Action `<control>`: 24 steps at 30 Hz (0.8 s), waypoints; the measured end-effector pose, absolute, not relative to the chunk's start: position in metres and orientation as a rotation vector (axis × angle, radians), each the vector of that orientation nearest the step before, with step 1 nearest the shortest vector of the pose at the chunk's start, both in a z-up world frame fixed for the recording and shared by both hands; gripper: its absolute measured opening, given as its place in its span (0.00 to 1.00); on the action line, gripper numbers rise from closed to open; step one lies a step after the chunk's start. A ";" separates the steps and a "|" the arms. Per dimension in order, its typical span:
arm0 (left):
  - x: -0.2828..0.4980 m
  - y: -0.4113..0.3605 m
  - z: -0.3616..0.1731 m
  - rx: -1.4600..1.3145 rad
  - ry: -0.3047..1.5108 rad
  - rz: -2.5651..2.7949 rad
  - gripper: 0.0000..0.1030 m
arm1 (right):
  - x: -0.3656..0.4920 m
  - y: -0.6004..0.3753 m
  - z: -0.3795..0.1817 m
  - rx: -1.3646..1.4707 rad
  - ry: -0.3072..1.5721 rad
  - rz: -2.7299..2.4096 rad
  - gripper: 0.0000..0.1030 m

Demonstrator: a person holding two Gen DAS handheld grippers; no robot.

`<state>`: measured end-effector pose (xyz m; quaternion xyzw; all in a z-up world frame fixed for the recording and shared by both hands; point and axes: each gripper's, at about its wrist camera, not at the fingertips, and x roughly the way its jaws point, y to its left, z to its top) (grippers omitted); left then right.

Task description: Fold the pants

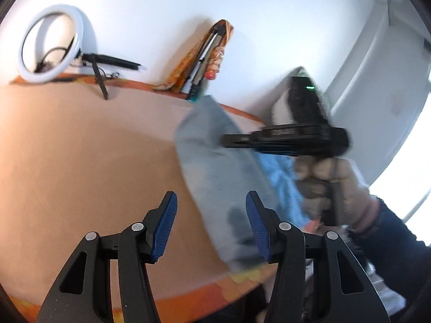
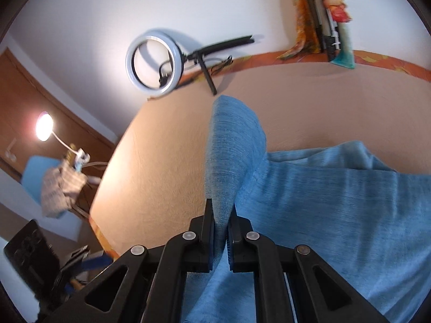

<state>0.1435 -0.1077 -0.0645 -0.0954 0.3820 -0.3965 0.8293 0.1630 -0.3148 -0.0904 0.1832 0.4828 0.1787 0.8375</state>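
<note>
Pants (image 2: 323,202) hang pinched in the right gripper (image 2: 221,231); the thin hold could slip; left gripper (image 1: 211,223) gapes, holding nothing, so no backup.

Blue pants (image 2: 309,202) with a paler grey-blue reverse are recorded on a peach table cover (image 1: 80,148) edged in orange-yellow pattern, black grippers carrying blue fingers (image 1: 165,226), and a white ring light (image 2: 155,60).
</note>
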 end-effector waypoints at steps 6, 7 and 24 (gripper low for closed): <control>0.169 -0.154 -0.074 -0.100 0.849 -0.861 0.50 | 0.155 -0.345 -0.085 0.427 0.969 0.378 0.05; 0.172 -0.162 -0.077 -0.084 0.853 -0.871 0.50 | 0.152 -0.352 -0.085 0.426 0.964 0.374 0.05; 0.174 -0.269 -0.080 0.049 0.852 -1.052 0.50 | 0.106 -0.491 -0.087 0.484 0.889 0.136 0.05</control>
